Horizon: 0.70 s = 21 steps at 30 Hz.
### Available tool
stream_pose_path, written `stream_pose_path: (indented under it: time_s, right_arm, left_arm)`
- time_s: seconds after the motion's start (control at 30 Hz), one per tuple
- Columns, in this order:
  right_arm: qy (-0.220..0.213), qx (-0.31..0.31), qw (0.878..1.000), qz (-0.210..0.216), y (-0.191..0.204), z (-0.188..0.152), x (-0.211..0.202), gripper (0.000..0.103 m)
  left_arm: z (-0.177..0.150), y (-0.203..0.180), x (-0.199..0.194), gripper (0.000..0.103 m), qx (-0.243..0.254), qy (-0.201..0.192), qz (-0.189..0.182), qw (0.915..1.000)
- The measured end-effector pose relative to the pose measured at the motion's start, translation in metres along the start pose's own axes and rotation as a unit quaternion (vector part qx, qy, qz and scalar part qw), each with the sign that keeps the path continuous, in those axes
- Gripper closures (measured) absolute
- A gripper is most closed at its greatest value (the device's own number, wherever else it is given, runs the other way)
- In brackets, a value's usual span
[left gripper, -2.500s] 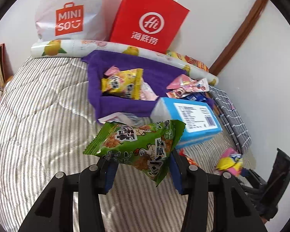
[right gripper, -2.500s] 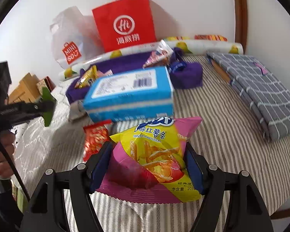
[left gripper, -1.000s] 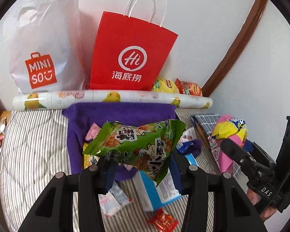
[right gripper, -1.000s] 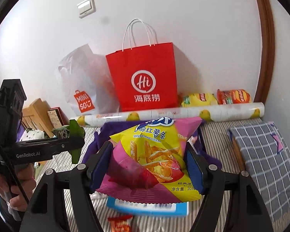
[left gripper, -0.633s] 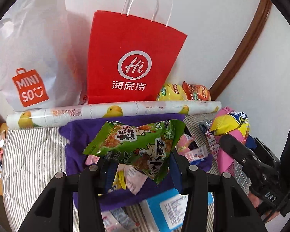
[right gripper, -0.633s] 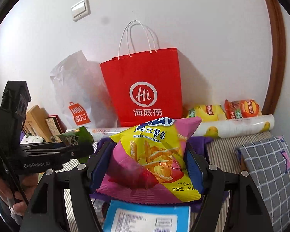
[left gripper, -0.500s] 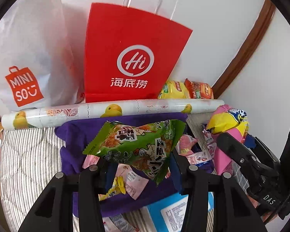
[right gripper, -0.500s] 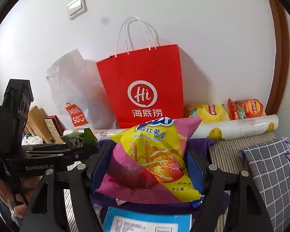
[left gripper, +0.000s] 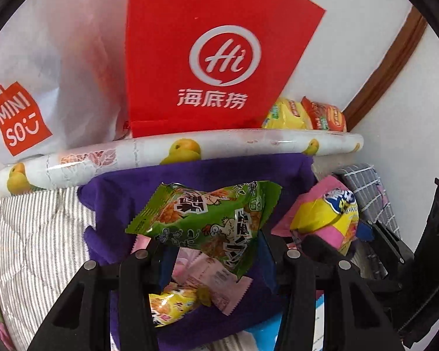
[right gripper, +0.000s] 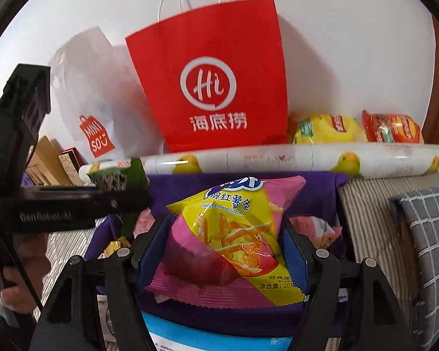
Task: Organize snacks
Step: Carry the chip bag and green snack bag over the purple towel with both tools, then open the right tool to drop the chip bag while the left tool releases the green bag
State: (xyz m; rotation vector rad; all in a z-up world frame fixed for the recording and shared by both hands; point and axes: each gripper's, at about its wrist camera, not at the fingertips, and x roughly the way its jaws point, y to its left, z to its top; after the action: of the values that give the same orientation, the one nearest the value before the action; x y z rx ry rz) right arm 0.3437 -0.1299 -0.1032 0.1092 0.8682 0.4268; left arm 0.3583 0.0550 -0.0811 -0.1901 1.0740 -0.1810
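Over the purple fabric bin point(left gripper: 190, 175), two grippers each clamp one snack: left gripper point(left gripper: 213, 251) a green packet point(left gripper: 207, 219), right gripper point(right gripper: 225, 251) one sweet potato sticks bag point(right gripper: 231, 228).

A green snack packet point(left gripper: 210, 222), a pink-and-yellow packet point(right gripper: 231, 234), a purple cloth point(left gripper: 219, 172), a red bag point(right gripper: 210, 76).

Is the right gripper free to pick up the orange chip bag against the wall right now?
Probably not: the right gripper is already shut on the pink-and-yellow sweet potato stick bag, and the fruit-printed roll lies in front of the orange chip bag.
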Motion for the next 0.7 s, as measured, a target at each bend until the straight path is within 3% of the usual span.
stream_pose_path:
  time_s: [0.23,0.7]
  right_arm:
    - [0.02,-0.011,1.0,0.007,0.002,-0.007,0.01,0.031]
    - [0.057,-0.02,0.998,-0.004,0.003,-0.011,0.023,0.031]
  left_arm:
    - [0.001,0.017,0.002,0.056,-0.027,0.004,-0.004,0.9996]
    - [-0.001,0.016,0.009,0.056,-0.023,0.018,0.013,0.9995]
